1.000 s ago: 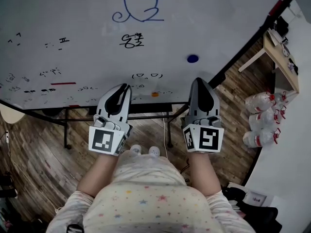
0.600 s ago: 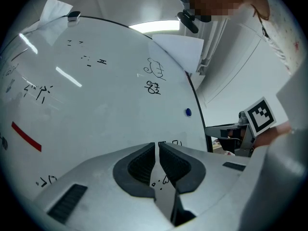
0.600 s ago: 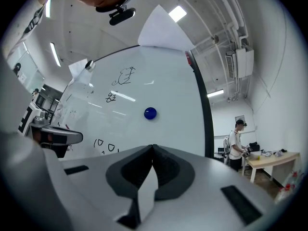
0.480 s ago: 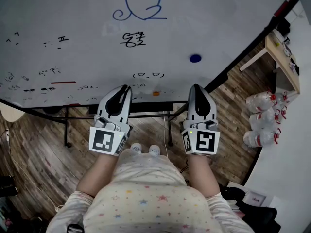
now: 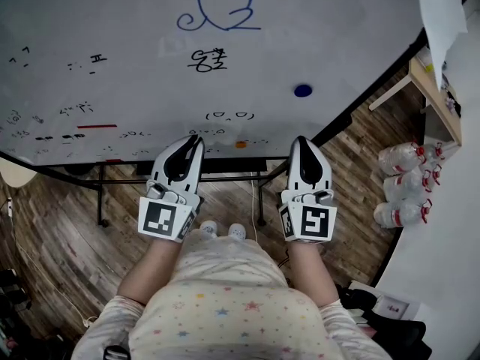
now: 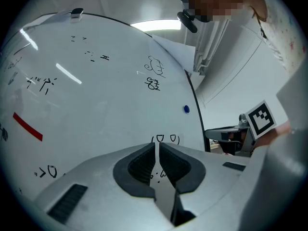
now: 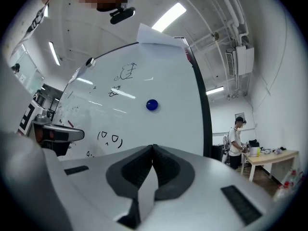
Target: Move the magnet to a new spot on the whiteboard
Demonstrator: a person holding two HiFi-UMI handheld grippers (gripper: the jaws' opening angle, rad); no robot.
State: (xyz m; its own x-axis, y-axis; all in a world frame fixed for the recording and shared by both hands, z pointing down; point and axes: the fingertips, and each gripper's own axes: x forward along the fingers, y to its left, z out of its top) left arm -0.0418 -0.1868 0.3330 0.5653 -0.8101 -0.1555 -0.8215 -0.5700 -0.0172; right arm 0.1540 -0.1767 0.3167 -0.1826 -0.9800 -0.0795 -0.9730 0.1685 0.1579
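The round blue magnet (image 5: 303,91) sticks to the whiteboard (image 5: 112,21) at its right side, below the blue scribble. It also shows as a blue magnet (image 7: 152,105) straight ahead in the right gripper view and as a small blue magnet (image 6: 186,109) off to the right in the left gripper view. My right gripper (image 5: 301,139) is shut and empty, its tip just short of the board's lower edge, below the magnet and apart from it. My left gripper (image 5: 196,137) is shut and empty, level with it and further left. Their tips show as left gripper (image 6: 157,144) and right gripper (image 7: 153,147).
A small orange dot (image 5: 240,145) and a red bar (image 5: 97,127) sit low on the board. A paper sheet (image 5: 439,13) hangs at the board's upper right. A wooden table (image 5: 435,88) and water bottles (image 5: 405,182) stand to the right. A person (image 7: 235,141) stands by the table.
My right gripper has drawn back a little toward me and drifted slightly left. The paper sheet has come into view at the upper right. The left gripper has barely moved.
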